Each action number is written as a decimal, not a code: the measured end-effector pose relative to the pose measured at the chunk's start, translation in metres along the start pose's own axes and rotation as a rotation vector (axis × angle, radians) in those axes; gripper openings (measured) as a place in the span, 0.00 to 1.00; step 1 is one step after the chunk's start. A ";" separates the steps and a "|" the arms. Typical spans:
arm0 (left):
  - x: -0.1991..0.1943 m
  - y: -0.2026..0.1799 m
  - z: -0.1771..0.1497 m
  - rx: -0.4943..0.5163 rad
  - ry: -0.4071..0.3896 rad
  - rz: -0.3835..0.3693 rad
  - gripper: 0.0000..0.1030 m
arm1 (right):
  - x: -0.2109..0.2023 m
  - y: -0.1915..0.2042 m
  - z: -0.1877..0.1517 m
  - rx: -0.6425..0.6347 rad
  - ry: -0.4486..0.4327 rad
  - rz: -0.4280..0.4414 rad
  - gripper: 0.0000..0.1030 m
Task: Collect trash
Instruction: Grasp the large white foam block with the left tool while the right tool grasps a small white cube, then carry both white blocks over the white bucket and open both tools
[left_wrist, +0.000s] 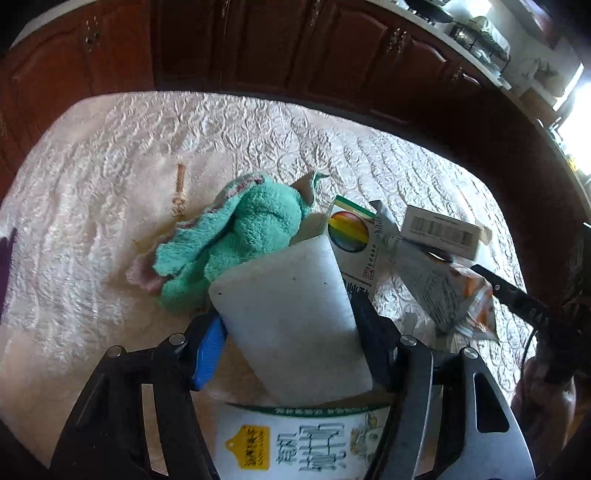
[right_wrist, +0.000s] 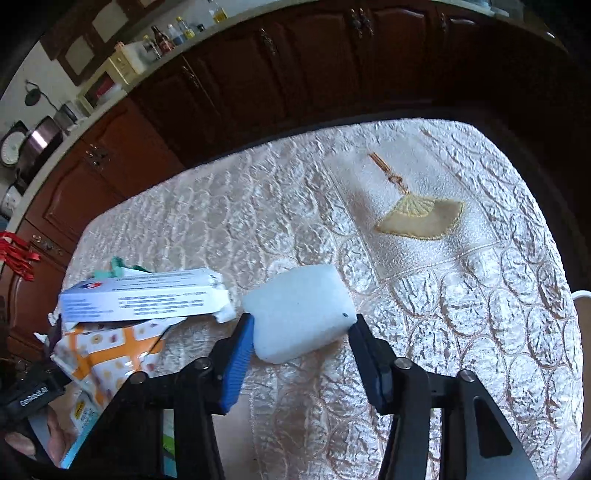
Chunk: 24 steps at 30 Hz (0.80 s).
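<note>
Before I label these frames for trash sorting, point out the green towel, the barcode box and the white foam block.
green towel (left_wrist: 236, 236), left wrist view, middle of its bunched pile.
barcode box (left_wrist: 441, 227), left wrist view, barcode face.
white foam block (right_wrist: 301, 308), right wrist view, top face.

Left black two-finger gripper: matte black linkage arms, round silver pivot screws, one ribbed blue pad, one dark pad, grey metal plate beside its dark finger. Right black two-finger gripper: same build, ribbed blue pad, dark pad opposite, silver screws behind pads.
</note>
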<state>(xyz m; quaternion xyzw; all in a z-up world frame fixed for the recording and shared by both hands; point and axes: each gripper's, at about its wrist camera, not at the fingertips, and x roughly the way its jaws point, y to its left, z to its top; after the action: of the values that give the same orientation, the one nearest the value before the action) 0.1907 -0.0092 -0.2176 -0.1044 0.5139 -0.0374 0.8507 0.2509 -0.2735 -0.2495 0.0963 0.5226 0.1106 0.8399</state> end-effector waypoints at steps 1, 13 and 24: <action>-0.007 0.000 -0.001 0.010 -0.016 0.004 0.61 | -0.006 0.000 -0.002 -0.002 -0.012 0.008 0.46; -0.092 -0.021 0.000 0.101 -0.164 -0.059 0.61 | -0.105 0.005 -0.038 0.007 -0.153 0.075 0.46; -0.119 -0.106 -0.019 0.285 -0.211 -0.125 0.61 | -0.167 -0.001 -0.079 0.023 -0.239 0.051 0.46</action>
<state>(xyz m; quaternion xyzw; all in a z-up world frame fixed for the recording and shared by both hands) 0.1228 -0.0947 -0.0998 -0.0181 0.4039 -0.1515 0.9020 0.1085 -0.3184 -0.1405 0.1316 0.4172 0.1134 0.8921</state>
